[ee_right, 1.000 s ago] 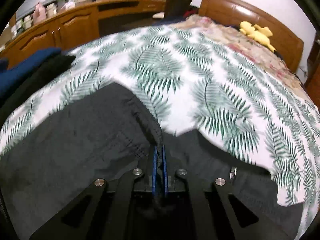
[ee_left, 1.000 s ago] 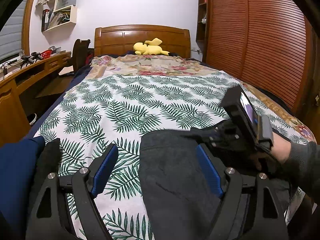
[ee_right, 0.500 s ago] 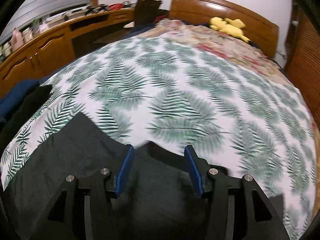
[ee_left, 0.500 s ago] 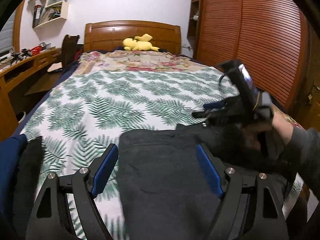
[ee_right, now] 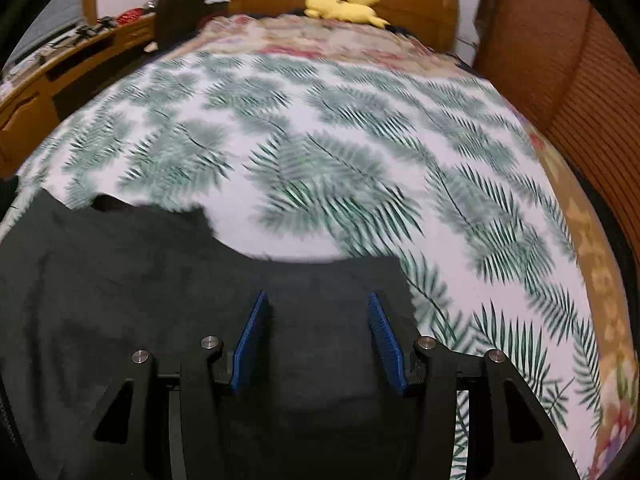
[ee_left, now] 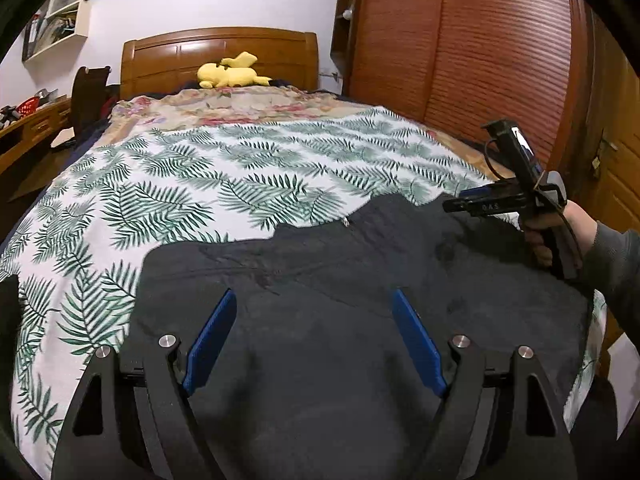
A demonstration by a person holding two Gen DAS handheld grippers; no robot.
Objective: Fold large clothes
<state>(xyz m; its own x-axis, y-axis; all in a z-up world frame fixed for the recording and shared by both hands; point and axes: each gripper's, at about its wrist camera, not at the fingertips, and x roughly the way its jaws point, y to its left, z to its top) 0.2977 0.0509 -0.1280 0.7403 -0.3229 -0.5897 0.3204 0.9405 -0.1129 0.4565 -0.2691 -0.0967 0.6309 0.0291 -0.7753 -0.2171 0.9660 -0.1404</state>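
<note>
Right gripper [ee_right: 316, 338] let go of dark garment [ee_left: 360, 320]; jaws now wide apart. Garment lies spread wider across the near bed [ee_left: 240, 168].

yellow plush toy [ee_left: 230, 74] by wooden headboard [ee_left: 220, 54]

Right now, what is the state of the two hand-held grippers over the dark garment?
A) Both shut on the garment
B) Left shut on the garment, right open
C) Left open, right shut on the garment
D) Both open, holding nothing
D: the left hand-held gripper and the right hand-held gripper both show blue fingers spread apart above the dark garment, with no cloth pinched.
</note>
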